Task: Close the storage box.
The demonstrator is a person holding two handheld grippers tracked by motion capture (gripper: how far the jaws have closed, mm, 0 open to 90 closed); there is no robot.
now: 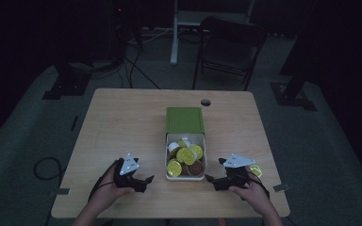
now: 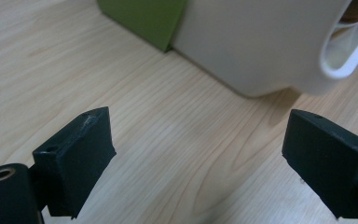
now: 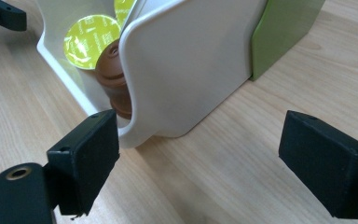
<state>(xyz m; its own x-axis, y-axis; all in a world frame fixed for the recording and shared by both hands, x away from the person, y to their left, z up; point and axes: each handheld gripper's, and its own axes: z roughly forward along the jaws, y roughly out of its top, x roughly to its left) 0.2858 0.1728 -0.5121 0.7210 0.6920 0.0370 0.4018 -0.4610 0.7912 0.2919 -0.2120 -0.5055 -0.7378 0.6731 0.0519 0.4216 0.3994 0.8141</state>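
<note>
A white drawer (image 1: 167, 160) stands pulled out of a green sleeve (image 1: 184, 119) at the middle of the wooden table (image 1: 122, 122). It holds several capsules with yellow lids (image 1: 185, 155) and a brown one (image 1: 196, 167). My left gripper (image 1: 143, 183) lies left of the drawer, open with nothing between its fingers; the left gripper view has its jaws (image 2: 198, 135) apart over bare wood, with the drawer's white wall (image 2: 251, 42) ahead. Right of the drawer my right gripper (image 1: 214, 177) is open too, its jaws (image 3: 200, 140) facing the drawer's front corner (image 3: 191, 60), with a yellow lid (image 3: 91, 42) and a brown capsule (image 3: 114, 74) inside.
One yellow-lidded capsule (image 1: 256, 170) lies on the table beside my right hand. A round cable hole (image 1: 205, 102) sits near the far edge. Beyond the table stand a dark chair (image 1: 231, 47) and stand bases on the floor. A tip of the left gripper (image 3: 2, 14) shows beyond the drawer.
</note>
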